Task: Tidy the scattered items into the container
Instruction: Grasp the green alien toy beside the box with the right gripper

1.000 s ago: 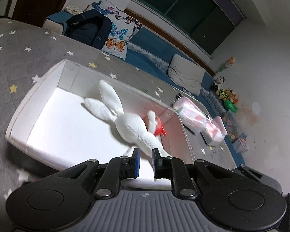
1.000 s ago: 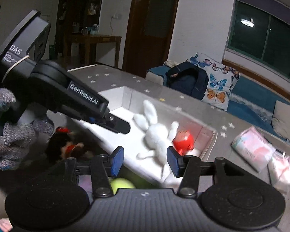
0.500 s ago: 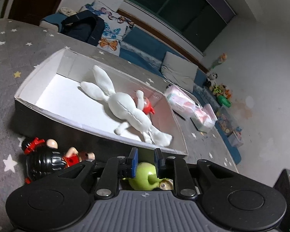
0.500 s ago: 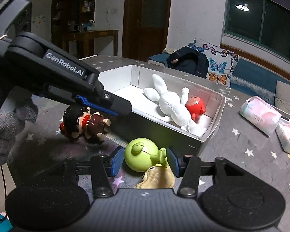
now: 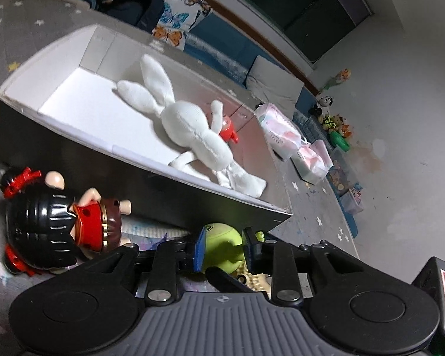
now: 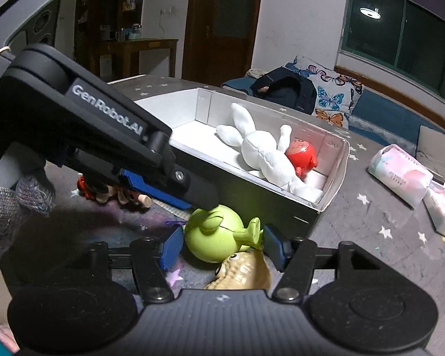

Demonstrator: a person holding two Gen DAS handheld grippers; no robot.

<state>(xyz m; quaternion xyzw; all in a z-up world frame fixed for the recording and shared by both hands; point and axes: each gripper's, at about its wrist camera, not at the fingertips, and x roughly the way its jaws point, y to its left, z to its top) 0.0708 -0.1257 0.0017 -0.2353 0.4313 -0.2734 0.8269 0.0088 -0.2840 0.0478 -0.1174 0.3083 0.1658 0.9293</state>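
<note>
though partly hidden, perhaps a tan toy (image 6: 246,273) beneath green toy (image 6: 215,237)

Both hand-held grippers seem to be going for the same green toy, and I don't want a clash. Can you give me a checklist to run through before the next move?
1. Green toy lies between the right hand-held gripper pads: ok.
2. Right jaws, just opening, stand clear of the toy: ok.
3. Left hand-held gripper out of the way: not ok; its fingertip sits at the toy's top, jaws just opening around it.
4. Tan toy clear of the grasp: not ok, it lies against the green one.
5. Box has free floor: ok, beside the white rabbit and red toy.
6. Doll waits outside the box: ok.
</note>
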